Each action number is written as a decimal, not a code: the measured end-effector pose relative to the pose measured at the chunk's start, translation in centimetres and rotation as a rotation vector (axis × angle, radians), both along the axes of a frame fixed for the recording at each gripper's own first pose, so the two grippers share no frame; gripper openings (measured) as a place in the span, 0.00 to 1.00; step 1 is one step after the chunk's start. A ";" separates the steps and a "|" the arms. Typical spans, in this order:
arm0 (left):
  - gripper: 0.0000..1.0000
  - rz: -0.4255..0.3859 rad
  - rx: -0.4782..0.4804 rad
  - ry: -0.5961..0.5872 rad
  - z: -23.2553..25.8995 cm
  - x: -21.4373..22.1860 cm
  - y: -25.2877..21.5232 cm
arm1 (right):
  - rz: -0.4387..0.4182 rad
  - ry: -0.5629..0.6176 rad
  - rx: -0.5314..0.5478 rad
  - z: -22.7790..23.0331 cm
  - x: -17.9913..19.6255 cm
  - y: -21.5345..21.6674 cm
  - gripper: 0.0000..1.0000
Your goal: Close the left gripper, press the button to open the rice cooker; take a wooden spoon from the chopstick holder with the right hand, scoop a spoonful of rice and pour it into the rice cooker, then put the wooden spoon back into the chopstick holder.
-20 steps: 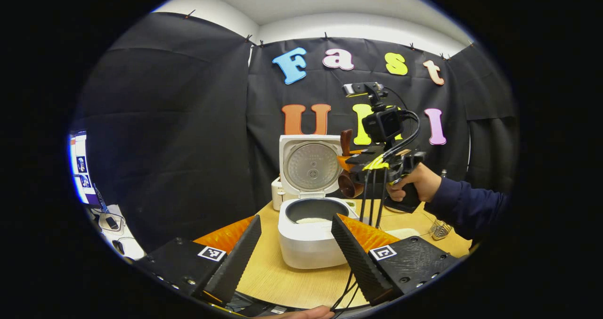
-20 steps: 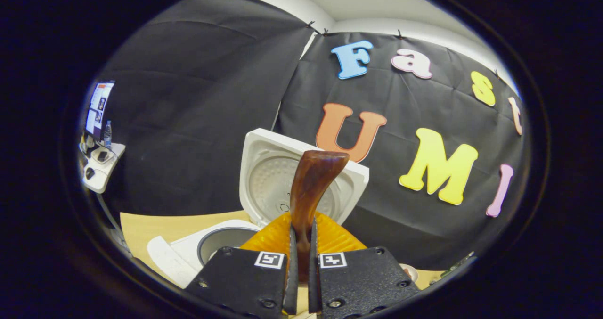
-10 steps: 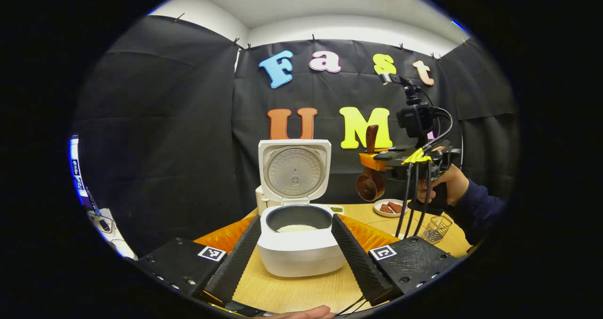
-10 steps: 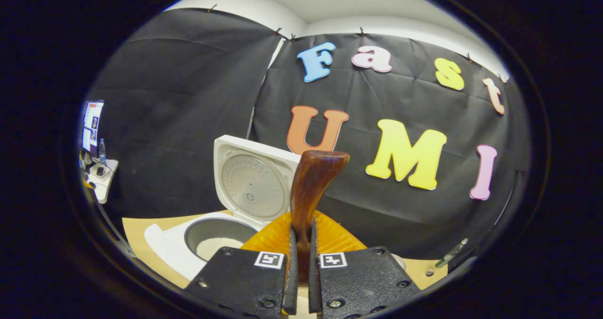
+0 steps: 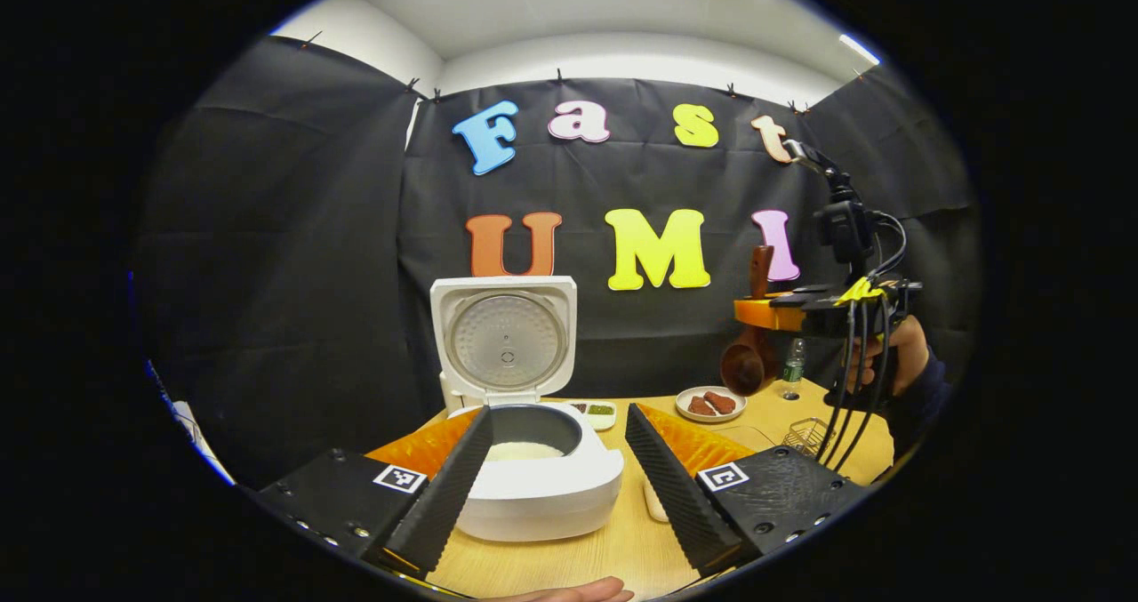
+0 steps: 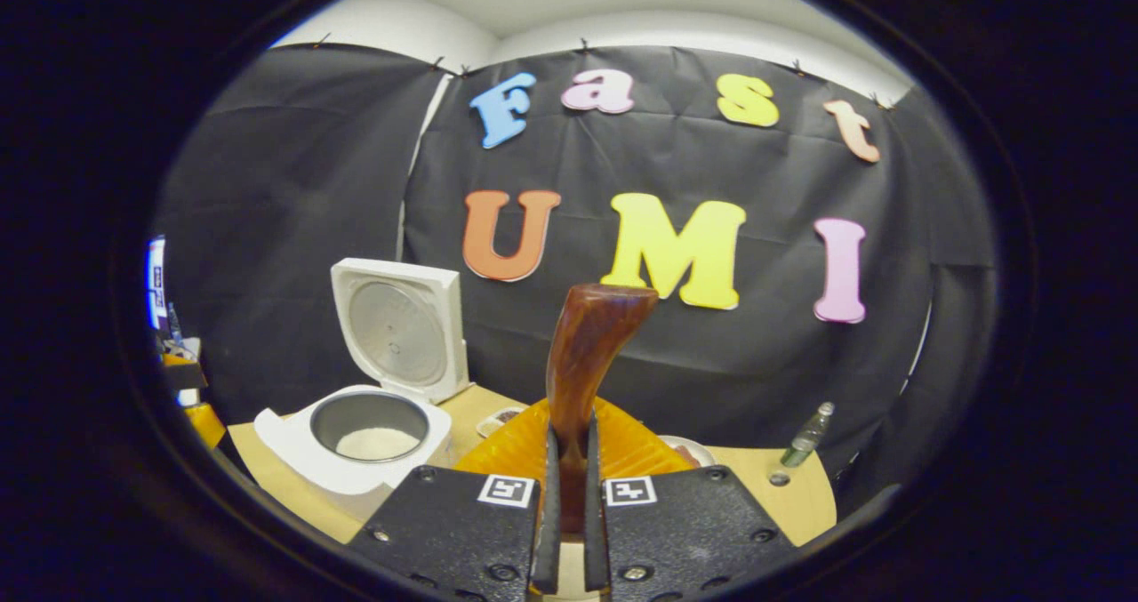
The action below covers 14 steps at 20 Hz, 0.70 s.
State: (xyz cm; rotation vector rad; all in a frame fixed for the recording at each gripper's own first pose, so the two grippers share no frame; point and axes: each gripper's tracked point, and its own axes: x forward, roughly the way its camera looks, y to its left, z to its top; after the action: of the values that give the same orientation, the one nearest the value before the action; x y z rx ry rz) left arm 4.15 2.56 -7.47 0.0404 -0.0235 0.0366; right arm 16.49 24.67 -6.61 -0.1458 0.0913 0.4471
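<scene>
Left gripper view, wooden table [image 5: 622, 549], black cloth walls [image 5: 293, 228], white ceiling [image 5: 605, 6]

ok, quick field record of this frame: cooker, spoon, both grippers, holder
rice cooker: lid up, white rice in the pot
wooden spoon: clamped by its handle, bowl hanging down and looks empty in the left gripper view
right hand-held gripper: shut on wooden spoon, held in the air to the right of the cooker
left hand-held gripper: open, holding nothing, facing the cooker
chopstick holder: wire basket on the table, below the right gripper
</scene>
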 end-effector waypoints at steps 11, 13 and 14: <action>0.95 -0.018 0.004 -0.061 1.4 1.8 -2.5 | -0.213 0.025 0.033 -4.1 0.5 -14.3 0.19; 0.96 -0.050 0.003 -0.056 1.5 2.0 -3.7 | -0.260 0.033 0.060 -5.2 1.3 -16.3 0.20; 0.95 -0.056 0.008 -0.055 1.6 2.1 -4.0 | -0.267 0.046 0.071 -6.0 1.6 -16.7 0.22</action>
State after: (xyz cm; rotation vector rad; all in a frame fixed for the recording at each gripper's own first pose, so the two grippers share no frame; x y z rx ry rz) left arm 6.29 -1.47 -5.87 0.0464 -0.0797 -0.0180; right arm 18.09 7.97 -12.58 -0.0518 0.1379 0.1872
